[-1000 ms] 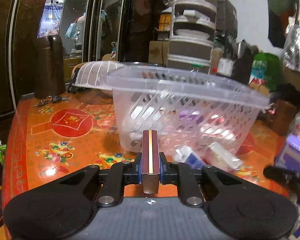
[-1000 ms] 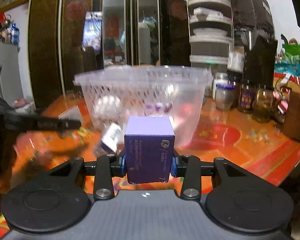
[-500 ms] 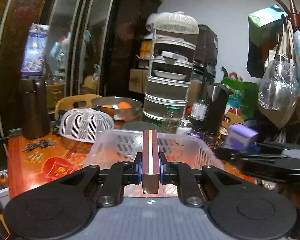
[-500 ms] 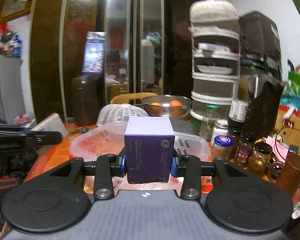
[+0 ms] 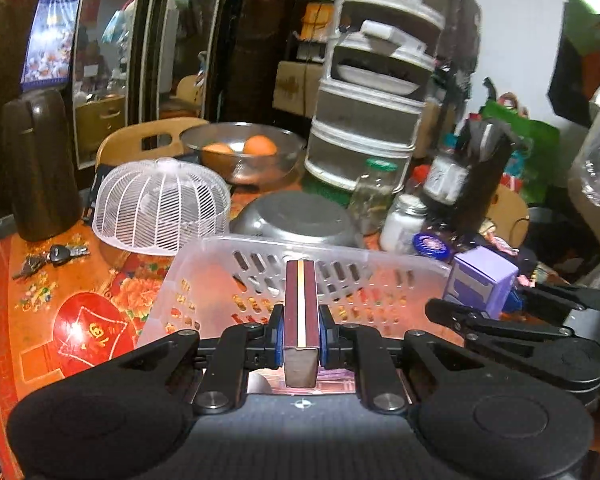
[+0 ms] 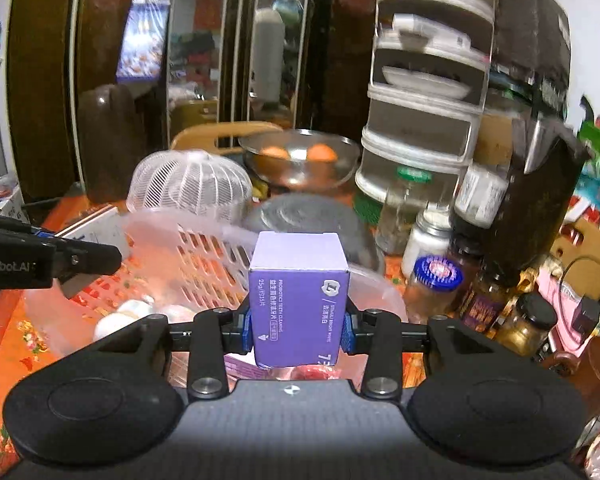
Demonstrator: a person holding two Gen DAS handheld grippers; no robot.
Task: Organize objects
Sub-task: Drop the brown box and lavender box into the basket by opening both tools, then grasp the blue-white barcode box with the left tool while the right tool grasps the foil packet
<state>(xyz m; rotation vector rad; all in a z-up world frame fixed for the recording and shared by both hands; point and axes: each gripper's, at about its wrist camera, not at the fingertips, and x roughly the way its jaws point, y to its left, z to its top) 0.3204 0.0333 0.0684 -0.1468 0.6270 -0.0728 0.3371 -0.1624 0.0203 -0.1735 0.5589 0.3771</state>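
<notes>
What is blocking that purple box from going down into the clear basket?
Nothing visible. The purple box, gripped by the right gripper, hangs over the clear basket, whose top is open; only small white items lie inside.

On my right wrist view, the small purple cardboard box carries sideways white print: "PROBIOTICS TEETH CLEANING", "25g", a shield logo and a large "7" at its near corner; its Chinese lines I cannot make out. At far left, the black left gripper body reads "n Robot.AI". The orange tablecloth's red medallion bears a gold character I cannot read.
</notes>
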